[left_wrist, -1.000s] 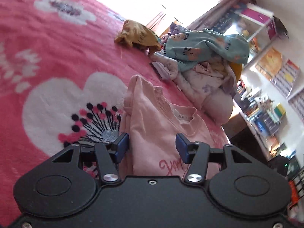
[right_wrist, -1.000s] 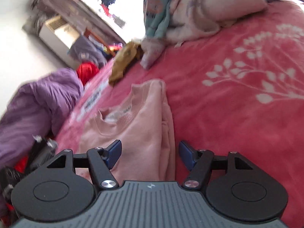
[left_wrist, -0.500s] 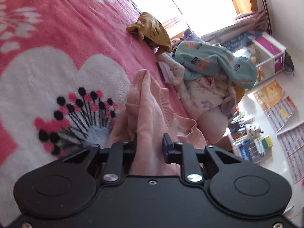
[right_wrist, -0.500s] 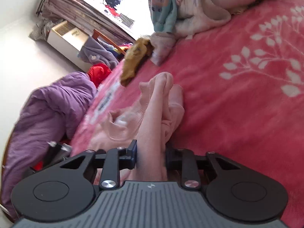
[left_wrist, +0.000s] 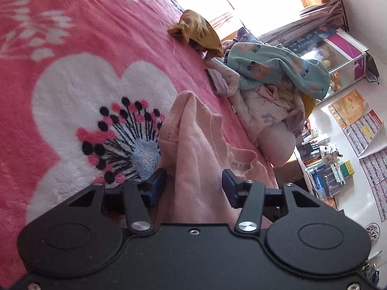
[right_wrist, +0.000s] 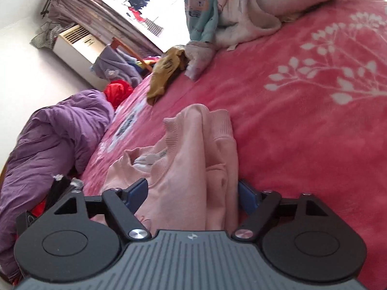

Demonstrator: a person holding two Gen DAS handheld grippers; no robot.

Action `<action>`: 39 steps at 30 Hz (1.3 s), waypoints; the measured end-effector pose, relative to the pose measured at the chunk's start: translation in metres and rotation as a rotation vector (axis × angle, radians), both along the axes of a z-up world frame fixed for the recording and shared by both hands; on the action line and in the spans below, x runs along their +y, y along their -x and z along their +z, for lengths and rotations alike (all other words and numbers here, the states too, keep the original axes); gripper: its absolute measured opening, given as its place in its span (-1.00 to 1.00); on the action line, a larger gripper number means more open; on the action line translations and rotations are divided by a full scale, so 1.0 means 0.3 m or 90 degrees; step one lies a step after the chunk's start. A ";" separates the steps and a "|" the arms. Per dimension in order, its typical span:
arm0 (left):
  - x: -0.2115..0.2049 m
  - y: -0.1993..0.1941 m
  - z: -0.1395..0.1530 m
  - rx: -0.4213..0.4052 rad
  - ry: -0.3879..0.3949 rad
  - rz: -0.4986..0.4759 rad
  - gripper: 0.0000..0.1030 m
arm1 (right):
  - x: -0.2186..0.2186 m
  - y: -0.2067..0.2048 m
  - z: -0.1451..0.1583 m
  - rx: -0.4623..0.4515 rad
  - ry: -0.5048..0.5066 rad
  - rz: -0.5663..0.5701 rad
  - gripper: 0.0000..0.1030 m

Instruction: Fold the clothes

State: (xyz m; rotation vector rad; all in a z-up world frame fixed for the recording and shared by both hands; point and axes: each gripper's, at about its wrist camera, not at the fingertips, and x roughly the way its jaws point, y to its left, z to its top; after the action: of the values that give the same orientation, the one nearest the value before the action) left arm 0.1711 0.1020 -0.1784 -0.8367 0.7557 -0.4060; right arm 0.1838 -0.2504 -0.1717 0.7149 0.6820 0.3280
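Our housings hide the near edge of the soft, rumpled sweater [left_wrist: 193, 159]; left tongs [left_wrist: 193, 186] and right tongs [right_wrist: 192, 192] gape wide, holding nothing, over the fleecy blanket [left_wrist: 72, 96].

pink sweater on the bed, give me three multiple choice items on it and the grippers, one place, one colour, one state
1. Where does the pink sweater lie?
A. on the pink blanket, nearer than the pile of clothes
B. on top of the pile
C. on the floor

2. What colour is the crumpled garment at the far edge of the bed?
A. green
B. mustard yellow
C. black

3. How do the left gripper and right gripper stand?
A. both shut on cloth
B. one shut, one open
C. both open, with sweater cloth between the fingers

Answers: 1 A, the sweater lies bunched on the blanket just ahead of both grippers, the pile beyond it. 2 B, it shows mustard yellow in both views. 3 C, each pair of blue fingers stands wide apart either side of a ridge of cloth.
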 end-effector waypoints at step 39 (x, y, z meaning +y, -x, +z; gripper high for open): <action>0.492 0.050 0.062 0.016 0.027 0.093 0.06 | 0.440 -0.090 0.170 -0.061 0.082 0.061 0.27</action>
State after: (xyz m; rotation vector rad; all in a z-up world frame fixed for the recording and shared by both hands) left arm 0.1562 0.2497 -0.1599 -0.9323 0.7063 -0.2832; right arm 0.2108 -0.1184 -0.1209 0.5418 0.6406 0.3998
